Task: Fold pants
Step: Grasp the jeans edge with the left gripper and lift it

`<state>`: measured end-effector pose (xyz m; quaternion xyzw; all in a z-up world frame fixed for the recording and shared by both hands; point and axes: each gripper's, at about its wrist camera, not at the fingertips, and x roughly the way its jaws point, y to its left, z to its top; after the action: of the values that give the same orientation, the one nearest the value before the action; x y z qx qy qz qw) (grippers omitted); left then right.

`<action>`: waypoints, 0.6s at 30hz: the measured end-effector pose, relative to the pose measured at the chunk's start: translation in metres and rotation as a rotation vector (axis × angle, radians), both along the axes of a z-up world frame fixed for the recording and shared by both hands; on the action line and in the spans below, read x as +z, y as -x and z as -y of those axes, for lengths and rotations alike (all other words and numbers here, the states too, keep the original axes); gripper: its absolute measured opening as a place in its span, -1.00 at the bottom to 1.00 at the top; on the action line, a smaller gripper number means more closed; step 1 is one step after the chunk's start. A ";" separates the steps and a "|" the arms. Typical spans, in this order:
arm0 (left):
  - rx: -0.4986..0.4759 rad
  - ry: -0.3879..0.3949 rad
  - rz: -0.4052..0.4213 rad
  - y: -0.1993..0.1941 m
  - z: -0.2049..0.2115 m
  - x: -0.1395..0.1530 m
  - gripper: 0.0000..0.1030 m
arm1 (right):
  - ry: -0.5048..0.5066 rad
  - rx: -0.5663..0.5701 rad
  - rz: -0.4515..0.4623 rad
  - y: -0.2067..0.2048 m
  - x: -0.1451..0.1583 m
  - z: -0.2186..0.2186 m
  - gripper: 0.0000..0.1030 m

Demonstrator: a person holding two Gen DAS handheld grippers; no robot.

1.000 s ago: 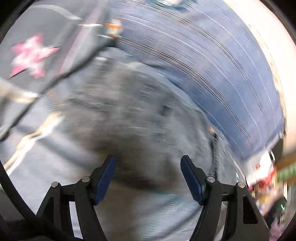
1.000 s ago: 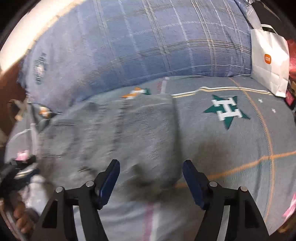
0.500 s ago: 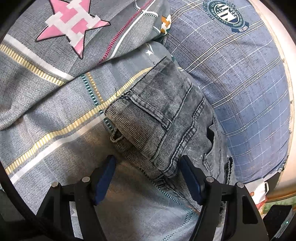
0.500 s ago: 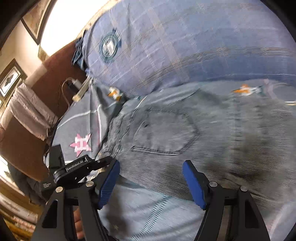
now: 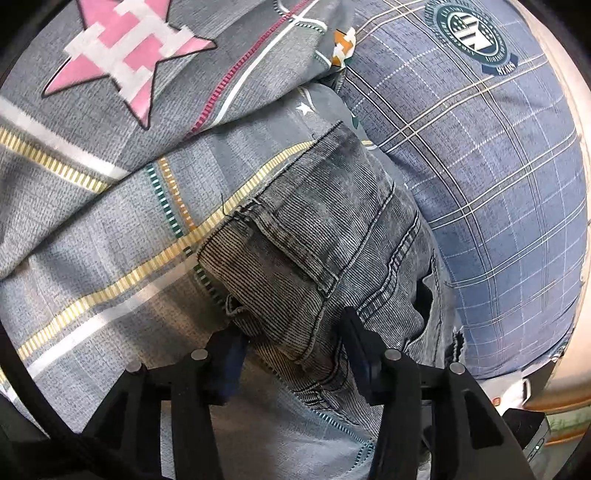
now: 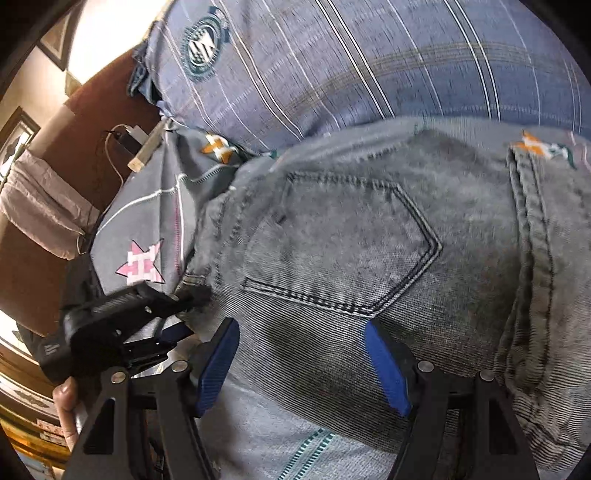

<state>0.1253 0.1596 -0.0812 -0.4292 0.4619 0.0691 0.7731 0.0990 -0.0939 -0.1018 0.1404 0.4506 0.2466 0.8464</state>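
Pink star on bedspread bears "H"; pillow crest unreadable.

Black claw, blue pads

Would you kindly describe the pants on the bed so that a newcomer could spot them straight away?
Start at the big blue plaid pillow with the round green crest. Just below it, on the grey bedspread with the pink star, lie the pants. They are the only washed grey denim there, with dark stitched seams and a pointed back pocket.
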 end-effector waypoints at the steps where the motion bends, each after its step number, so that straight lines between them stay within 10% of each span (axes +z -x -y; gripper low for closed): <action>1: -0.002 -0.030 -0.002 -0.001 0.003 0.002 -0.34 | -0.004 0.000 -0.005 0.000 -0.003 0.001 0.41; 3: -0.005 -0.063 0.017 -0.004 0.005 0.009 -0.61 | -0.003 0.012 0.005 0.003 -0.005 0.001 0.41; 9: 0.006 -0.110 0.172 -0.004 0.015 0.038 -0.55 | -0.023 0.047 0.017 0.007 -0.007 0.004 0.41; 12: 0.013 -0.077 0.106 -0.022 0.012 0.023 -0.48 | -0.056 0.054 -0.009 0.004 -0.009 0.010 0.38; 18: -0.029 -0.290 0.202 -0.016 0.040 0.065 -0.73 | -0.140 0.080 -0.038 0.006 0.004 0.024 0.38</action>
<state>0.1416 0.1200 -0.0160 -0.3115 0.3731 0.0804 0.8702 0.0933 -0.1184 -0.0977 0.1861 0.4535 0.3083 0.8152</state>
